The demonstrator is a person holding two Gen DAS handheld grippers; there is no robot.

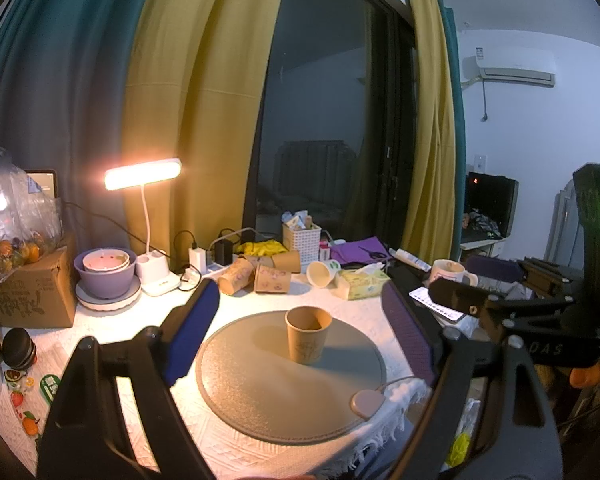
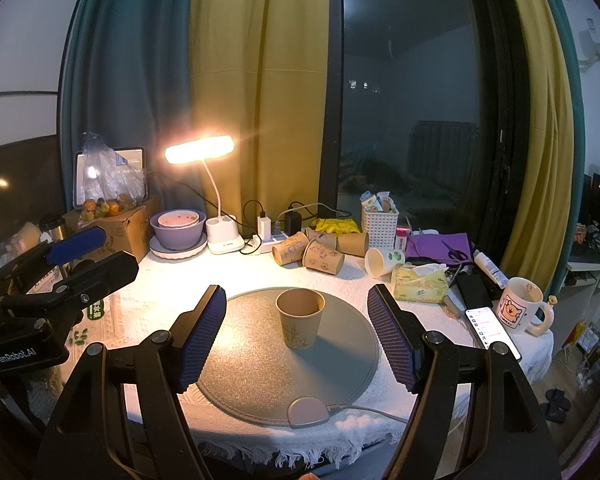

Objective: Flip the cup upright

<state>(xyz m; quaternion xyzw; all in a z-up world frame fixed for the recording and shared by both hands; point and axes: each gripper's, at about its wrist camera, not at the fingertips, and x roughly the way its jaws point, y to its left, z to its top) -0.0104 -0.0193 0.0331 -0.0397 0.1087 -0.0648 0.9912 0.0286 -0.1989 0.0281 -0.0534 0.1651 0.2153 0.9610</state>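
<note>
Table (image 2: 148, 280) with white textured cloth filled both views, round grey mat (image 2: 260, 360) at centre. Left gripper (image 1: 300, 332) was spread wide, blue pads either side of the mat, holding nothing, touching nothing. Right gripper (image 2: 296, 332) likewise gaped wide, empty, pads well clear of the cup. In the right wrist view the left gripper showed at 9 o'clock, off the mat.

Brown paper cup (image 2: 299, 318) stood upright on the mat, a little toward 12 o'clock from its centre, mouth up, long axis vertical, base flat on the mat. It sat between each gripper's fingers but apart from them.

Around: lit desk lamp (image 2: 199, 150) at 11 o'clock, cardboard box (image 2: 132, 224) at 10, purple bowl (image 2: 176, 232) beside the lamp base. Tipped paper cups (image 2: 312, 252) lay on their sides at 12 o'clock behind the mat, white basket (image 2: 380, 224) behind them, tissue pack (image 2: 420, 282) at 2, mug (image 2: 518, 306) and phone (image 2: 492, 332) at 3. Small pink puck (image 2: 308, 412) on a cord sat at the mat's 6 o'clock edge.
</note>
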